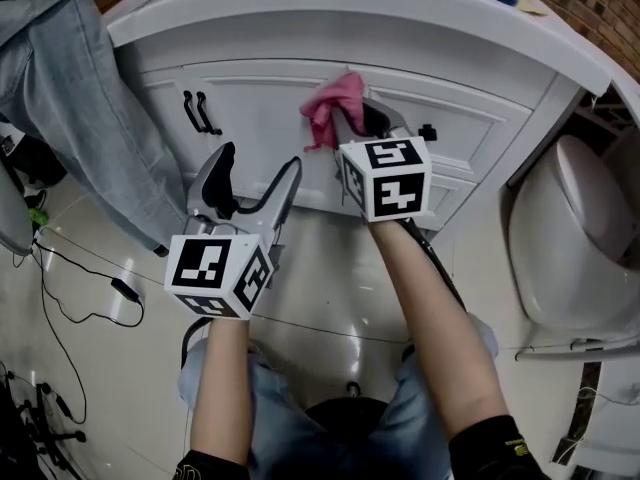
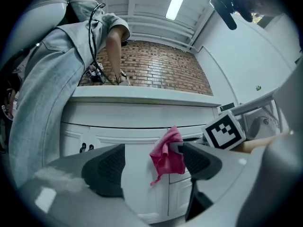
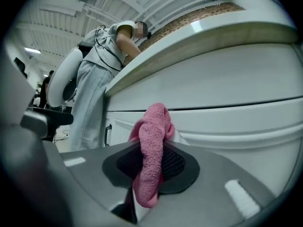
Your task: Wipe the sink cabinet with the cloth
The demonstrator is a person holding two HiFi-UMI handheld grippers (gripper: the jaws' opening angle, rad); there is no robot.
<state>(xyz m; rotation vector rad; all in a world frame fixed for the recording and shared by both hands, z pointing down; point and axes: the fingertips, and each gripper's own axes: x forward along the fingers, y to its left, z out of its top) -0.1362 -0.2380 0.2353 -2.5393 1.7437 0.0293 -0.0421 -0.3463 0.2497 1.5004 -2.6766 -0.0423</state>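
The pink cloth (image 1: 330,106) is clamped, bunched and hanging lengthwise, in the right gripper (image 1: 352,120), close against the upper front of the sink cabinet (image 1: 250,108). The left gripper (image 1: 258,173) is held wide open and empty, lower and farther back.

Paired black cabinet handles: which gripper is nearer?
Left. The left gripper, open, sits below-right of the handles; right gripper, shut on the cloth, is farther right.

left tongs (image 1: 260,165): jaws apart; right tongs (image 1: 360,120): clamped on cloth (image 1: 328,108); both forearms extended forward
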